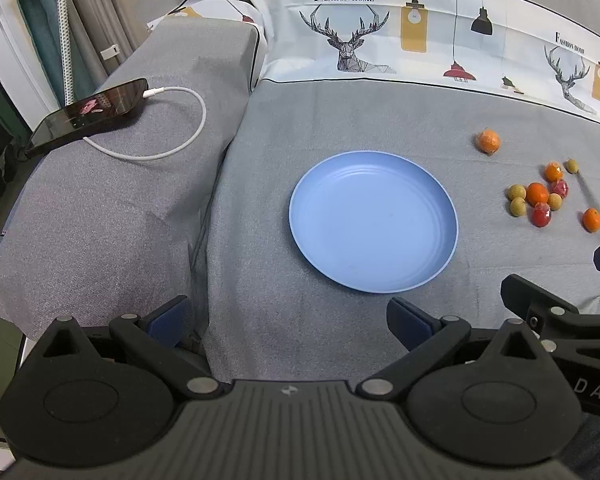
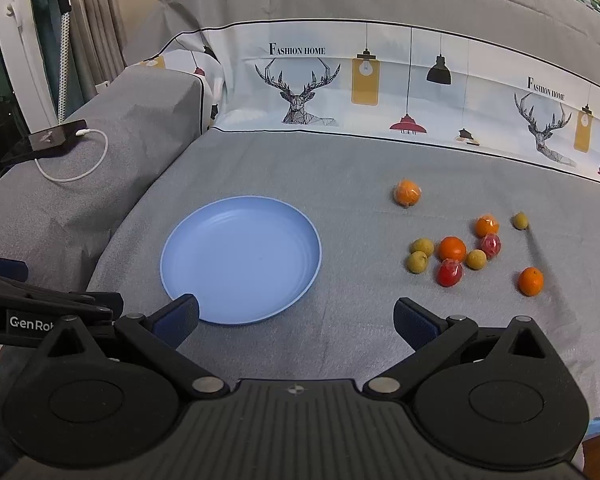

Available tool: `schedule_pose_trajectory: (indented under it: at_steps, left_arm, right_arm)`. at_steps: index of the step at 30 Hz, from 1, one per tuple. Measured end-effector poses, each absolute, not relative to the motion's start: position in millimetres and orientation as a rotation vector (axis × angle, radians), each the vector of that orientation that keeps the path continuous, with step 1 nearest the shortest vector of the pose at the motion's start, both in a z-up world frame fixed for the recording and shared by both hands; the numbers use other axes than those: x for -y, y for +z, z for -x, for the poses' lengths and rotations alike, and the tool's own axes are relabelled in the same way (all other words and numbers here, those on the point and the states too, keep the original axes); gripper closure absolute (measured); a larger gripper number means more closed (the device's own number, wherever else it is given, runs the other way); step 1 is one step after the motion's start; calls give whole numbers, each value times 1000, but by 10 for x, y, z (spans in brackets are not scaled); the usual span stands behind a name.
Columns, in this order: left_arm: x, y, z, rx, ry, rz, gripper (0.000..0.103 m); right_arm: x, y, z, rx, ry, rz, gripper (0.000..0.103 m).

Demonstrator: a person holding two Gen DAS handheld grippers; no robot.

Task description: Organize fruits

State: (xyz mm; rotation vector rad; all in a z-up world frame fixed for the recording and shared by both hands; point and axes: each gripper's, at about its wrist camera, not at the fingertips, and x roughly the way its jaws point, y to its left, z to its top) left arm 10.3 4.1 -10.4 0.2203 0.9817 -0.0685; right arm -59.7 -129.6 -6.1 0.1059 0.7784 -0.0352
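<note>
Evidently nothing is gathered yet: the blue plate (image 2: 241, 259) lies bare on the grey-covered table (image 2: 340, 168), and every fruit sits loose on the cloth at about 3 o'clock from it, well apart from its rim. Left claw (image 1: 288, 320) spread wide, nothing between the fingers, hanging short of the plate's near edge. Right claw (image 2: 296, 318) likewise spread and empty, its left finger overlapping the plate's rim at 7 o'clock in the right wrist view; contact cannot be told. Step in hand, by my judgement: the opening approach, before the first pick. Next move calls for the right claw to swing toward 1 o'clock, come down over one fruit at the cluster's edge, and close gently, since these are small, round and apt to roll; several look wrapped in shiny film, so slippery. The lone orange (image 2: 531, 281) at the cluster's 4 o'clock stands clear of its neighbours and looks the easiest start. Count: plate, one. Oranges, four: the lone one, a far one (image 2: 407, 192) at 12 o'clock from the cluster, a central one (image 2: 452, 249), and a smaller one (image 2: 487, 226). Red fruits, two (image 2: 449, 273) (image 2: 491, 245). Yellow-green fruits, four (image 2: 422, 247) (image 2: 417, 262) (image 2: 476, 259) (image 2: 520, 221). Ten fruits in all.
</note>
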Motion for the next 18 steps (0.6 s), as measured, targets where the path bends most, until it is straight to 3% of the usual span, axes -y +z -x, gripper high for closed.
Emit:
schedule_pose_trajectory:
  at_steps: [18]
  left_arm:
    - [-60, -136, -116, -986, -68, -218, 0]
  right_arm:
    - [1275, -80, 580, -785, -33, -112, 1]
